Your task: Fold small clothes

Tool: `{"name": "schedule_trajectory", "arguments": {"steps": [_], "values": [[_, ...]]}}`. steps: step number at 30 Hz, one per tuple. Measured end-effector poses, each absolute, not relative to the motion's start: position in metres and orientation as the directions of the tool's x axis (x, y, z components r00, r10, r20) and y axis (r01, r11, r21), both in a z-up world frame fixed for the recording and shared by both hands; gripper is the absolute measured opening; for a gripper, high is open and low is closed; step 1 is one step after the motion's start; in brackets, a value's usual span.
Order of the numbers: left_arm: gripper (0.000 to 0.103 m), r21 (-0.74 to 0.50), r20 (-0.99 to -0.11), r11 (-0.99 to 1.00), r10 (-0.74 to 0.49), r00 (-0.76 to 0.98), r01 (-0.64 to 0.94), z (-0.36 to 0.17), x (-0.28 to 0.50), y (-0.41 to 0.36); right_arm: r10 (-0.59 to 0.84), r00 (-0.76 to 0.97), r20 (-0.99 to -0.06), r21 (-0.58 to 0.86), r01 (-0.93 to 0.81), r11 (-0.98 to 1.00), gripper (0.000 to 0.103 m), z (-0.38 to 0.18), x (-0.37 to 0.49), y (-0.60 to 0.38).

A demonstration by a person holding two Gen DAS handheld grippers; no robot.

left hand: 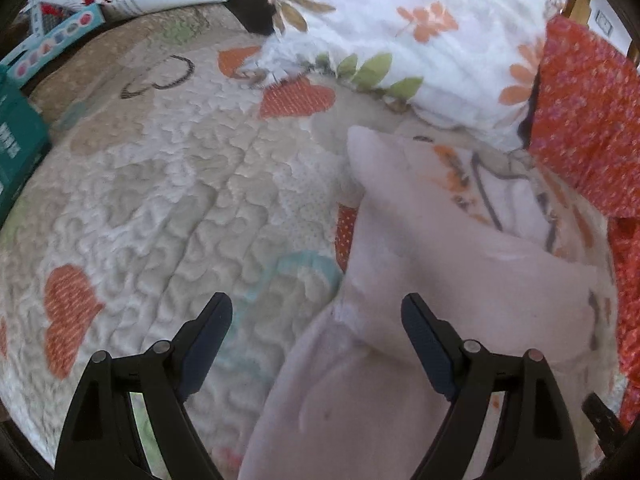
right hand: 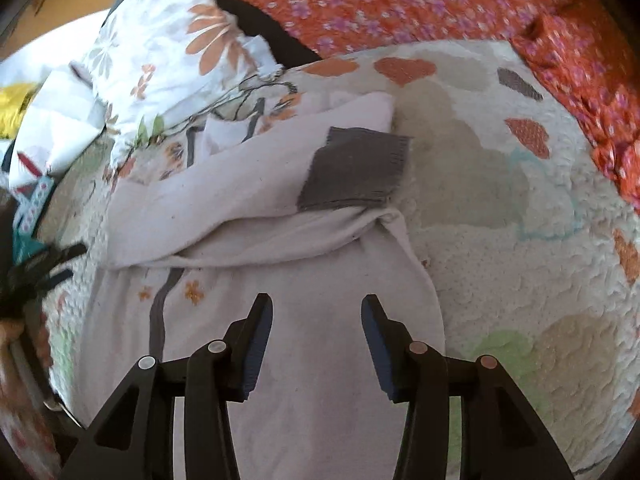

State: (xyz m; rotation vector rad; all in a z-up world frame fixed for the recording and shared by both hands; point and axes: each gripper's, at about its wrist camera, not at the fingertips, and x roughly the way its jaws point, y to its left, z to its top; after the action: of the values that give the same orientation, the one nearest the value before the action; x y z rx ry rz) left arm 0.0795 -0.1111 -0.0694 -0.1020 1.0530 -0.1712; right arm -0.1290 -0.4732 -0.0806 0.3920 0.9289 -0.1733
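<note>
Right wrist: one pale garment (right hand: 256, 200), one grey cuff (right hand: 354, 168), one quilt (right hand: 500, 240)

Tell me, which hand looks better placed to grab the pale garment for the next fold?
Probably the right gripper: its open jaws hang squarely over the pale garment. The left gripper straddles only the garment's edge, half over the quilt.

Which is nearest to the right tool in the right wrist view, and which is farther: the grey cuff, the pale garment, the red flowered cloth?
1. The pale garment lies directly under the right tool, whose jaws are open with nothing gripped.
2. The grey cuff is farther ahead, on the garment's folded part.
3. The red flowered cloth is farthest, along the top edge.
</note>
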Motion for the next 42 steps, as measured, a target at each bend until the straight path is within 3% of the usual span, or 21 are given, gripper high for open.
{"name": "schedule_trajectory", "arguments": {"steps": [4,5,6,7,8,14,18,19,20,22,23,27,28,29,31,37,40,42], "values": [[0.085,-0.186,-0.852,0.967,-0.247,0.461,0.174,-0.081,0.088,-0.141,0.039,0.585,-0.810,0.256,0.293,0.921,0.051,-0.082,-0.127,-0.470],[0.068,-0.165,-0.850,0.965,-0.244,0.467,0.203,-0.081,0.088,-0.150,0.041,0.584,-0.811,0.258,0.293,0.921,0.051,-0.082,-0.127,-0.471],[0.043,-0.140,-0.854,0.966,-0.230,0.467,0.219,-0.082,0.089,-0.157,0.042,0.581,-0.813,0.260,0.296,0.919,0.051,-0.083,-0.127,-0.473],[0.002,-0.100,-0.867,0.972,-0.190,0.460,0.212,-0.084,0.091,-0.162,0.042,0.579,-0.814,0.262,0.301,0.917,0.051,-0.084,-0.128,-0.474],[0.000,-0.071,-0.876,0.979,-0.152,0.458,0.189,-0.087,0.093,-0.162,0.044,0.576,-0.816,0.266,0.307,0.914,0.051,-0.085,-0.127,-0.477],[0.000,-0.070,-0.885,0.997,-0.067,0.460,0.011,-0.100,0.106,-0.122,0.024,0.570,-0.821,0.268,0.347,0.899,0.051,-0.088,-0.132,-0.492],[0.004,-0.168,-0.871,0.986,-0.157,0.465,0.017,-0.093,0.104,-0.110,0.042,0.566,-0.823,0.294,0.363,0.884,0.051,-0.091,-0.130,-0.497],[0.020,-0.183,-0.862,0.982,-0.182,0.474,0.043,-0.090,0.102,-0.113,0.047,0.566,-0.823,0.300,0.363,0.882,0.051,-0.091,-0.129,-0.497],[0.049,-0.194,-0.853,0.979,-0.198,0.482,0.059,-0.088,0.101,-0.114,0.044,0.566,-0.823,0.296,0.362,0.884,0.051,-0.091,-0.128,-0.495],[0.077,-0.225,-0.828,0.972,-0.231,0.512,0.073,-0.084,0.097,-0.118,0.037,0.565,-0.824,0.284,0.356,0.890,0.051,-0.091,-0.127,-0.491],[0.077,-0.252,-0.812,0.963,-0.261,0.523,0.089,-0.081,0.095,-0.122,0.033,0.564,-0.825,0.274,0.349,0.896,0.051,-0.092,-0.126,-0.488],[0.076,-0.245,-0.806,0.951,-0.307,0.506,0.186,-0.083,0.098,-0.152,0.011,0.557,-0.831,0.229,0.323,0.918,0.051,-0.093,-0.124,-0.476],[0.053,-0.214,-0.816,0.953,-0.296,0.496,0.215,-0.087,0.098,-0.162,0.001,0.554,-0.833,0.211,0.315,0.925,0.051,-0.094,-0.124,-0.473],[0.015,-0.186,-0.831,0.955,-0.278,0.482,0.231,-0.090,0.100,-0.170,-0.007,0.551,-0.834,0.199,0.313,0.929,0.051,-0.094,-0.124,-0.469],[0.014,-0.112,-0.836,0.966,-0.219,0.503,0.234,-0.092,0.100,-0.179,-0.016,0.545,-0.838,0.179,0.304,0.936,0.051,-0.095,-0.124,-0.465],[0.002,-0.092,-0.845,0.983,-0.160,0.511,0.156,-0.083,0.110,-0.160,-0.040,0.545,-0.837,0.139,0.284,0.948,0.051,-0.093,-0.121,-0.461],[0.000,0.047,-0.846,0.996,-0.002,0.533,0.079,-0.092,0.115,-0.149,-0.050,0.540,-0.840,0.124,0.282,0.951,0.051,-0.094,-0.119,-0.459],[0.000,0.012,-0.869,1.000,0.003,0.494,0.016,-0.104,0.123,-0.129,-0.050,0.531,-0.846,0.125,0.288,0.949,0.051,-0.096,-0.119,-0.461]]}}
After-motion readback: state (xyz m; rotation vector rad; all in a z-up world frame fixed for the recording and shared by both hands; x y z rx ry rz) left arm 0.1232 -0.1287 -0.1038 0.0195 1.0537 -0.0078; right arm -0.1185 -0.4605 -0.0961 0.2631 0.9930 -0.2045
